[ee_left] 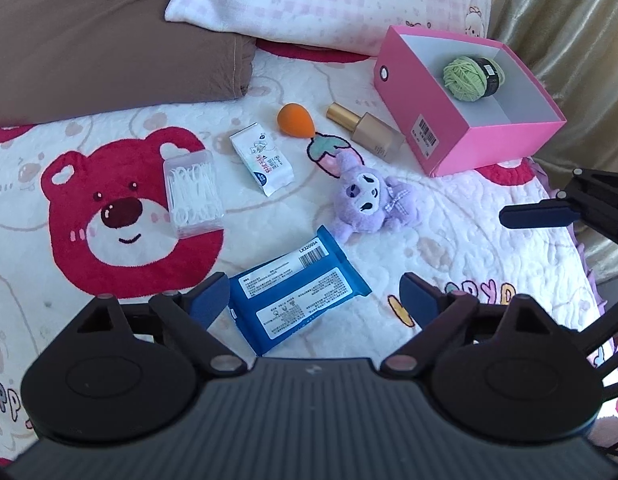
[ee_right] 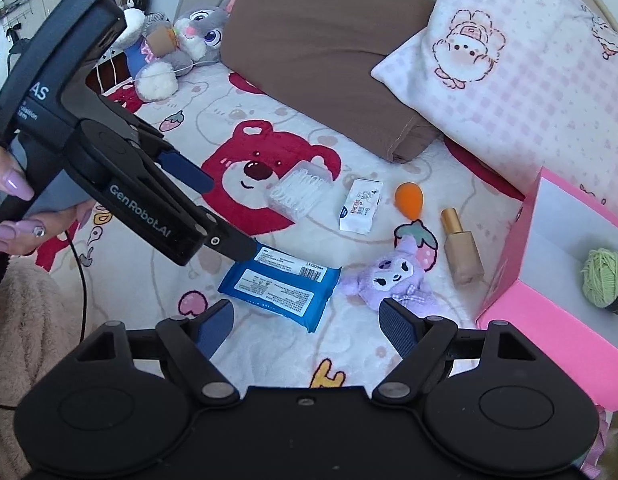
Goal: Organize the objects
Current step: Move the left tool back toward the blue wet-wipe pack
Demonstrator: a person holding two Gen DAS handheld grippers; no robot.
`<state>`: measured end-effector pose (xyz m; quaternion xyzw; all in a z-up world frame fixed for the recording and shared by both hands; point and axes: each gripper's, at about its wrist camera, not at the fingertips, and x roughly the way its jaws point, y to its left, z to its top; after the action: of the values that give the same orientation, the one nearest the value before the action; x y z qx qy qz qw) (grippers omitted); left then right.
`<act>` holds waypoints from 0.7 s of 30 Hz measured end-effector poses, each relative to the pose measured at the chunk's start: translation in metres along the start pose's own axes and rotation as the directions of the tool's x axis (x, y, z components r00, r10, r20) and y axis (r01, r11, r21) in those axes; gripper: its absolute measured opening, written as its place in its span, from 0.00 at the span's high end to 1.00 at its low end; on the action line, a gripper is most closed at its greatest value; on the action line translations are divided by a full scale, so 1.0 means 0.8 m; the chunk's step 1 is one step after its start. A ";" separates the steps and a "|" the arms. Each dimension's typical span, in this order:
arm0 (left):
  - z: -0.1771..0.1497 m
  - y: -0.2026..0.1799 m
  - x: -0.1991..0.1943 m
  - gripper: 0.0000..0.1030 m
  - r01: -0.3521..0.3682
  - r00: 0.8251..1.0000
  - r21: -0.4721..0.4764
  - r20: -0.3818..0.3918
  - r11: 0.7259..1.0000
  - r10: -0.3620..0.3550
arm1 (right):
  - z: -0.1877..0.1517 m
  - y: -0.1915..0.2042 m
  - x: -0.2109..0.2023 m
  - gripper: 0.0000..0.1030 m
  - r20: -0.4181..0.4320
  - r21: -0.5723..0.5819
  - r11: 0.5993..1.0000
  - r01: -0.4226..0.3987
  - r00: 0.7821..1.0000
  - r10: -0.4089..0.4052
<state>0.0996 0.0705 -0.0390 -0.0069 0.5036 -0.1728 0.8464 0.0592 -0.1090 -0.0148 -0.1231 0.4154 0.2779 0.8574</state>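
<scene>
Blue-padded fingers of the left gripper (ee_left: 313, 300) are standing spread wide, holding nothing, with the blue wet-wipe pack (ee_left: 299, 300) lying flat on the blanket between and just ahead of them; its white label is showing a barcode and the code "LX320054", the smaller print being too fine to read. The right gripper (ee_right: 307, 322) is likewise hanging with its jaws spread and empty, the same pack (ee_right: 281, 286) lying just beyond its tips. Seen from the right wrist, the left gripper's body is bearing the lettering "GenRobot.AI", and its lower finger tip is lying over the pack's far corner, though whether it is touching cannot be told; a hand (ee_right: 17, 208) with long lilac nails is gripping its handle. Beside the pack a purple plush toy (ee_left: 369, 200) is lying. Farther out, a white sachet (ee_left: 263, 158) with small printed characters, a clear box of floss picks (ee_left: 195, 192), an orange makeup sponge (ee_left: 295, 120) and a gold-capped foundation bottle (ee_left: 367, 132) are resting apart from one another. At the far right a pink box (ee_left: 449, 136), carrying a barcode sticker on its side wall, is sitting open and containing a ball of green yarn (ee_left: 465, 80) against a dark jar. All are lying on a white blanket (ee_left: 449, 224) printed with a red bear (ee_left: 121, 216), with a brown pillow (ee_left: 109, 36) and a pink-checked pillow (ee_left: 341, 4) behind.
</scene>
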 end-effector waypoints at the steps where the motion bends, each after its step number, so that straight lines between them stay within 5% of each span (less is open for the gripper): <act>1: -0.002 0.005 0.007 0.10 0.008 1.000 -0.014 0.006 1.000 -0.008 | -0.002 0.001 0.009 0.19 0.008 0.000 1.000 0.005 1.000 -0.005; 12: -0.024 0.058 0.075 0.10 0.022 0.999 -0.163 0.036 0.986 -0.016 | -0.016 0.007 0.096 0.19 0.011 0.012 0.998 0.068 0.998 -0.068; 21: -0.048 0.088 0.118 0.10 -0.007 0.999 -0.213 -0.044 0.977 -0.003 | -0.024 0.001 0.156 0.18 -0.022 0.062 0.994 0.086 0.996 -0.085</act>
<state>0.1281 0.1145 -0.1515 -0.0931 0.5378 -0.1172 0.8297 0.1092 -0.0703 -0.1240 -0.1163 0.4263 0.2264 0.8680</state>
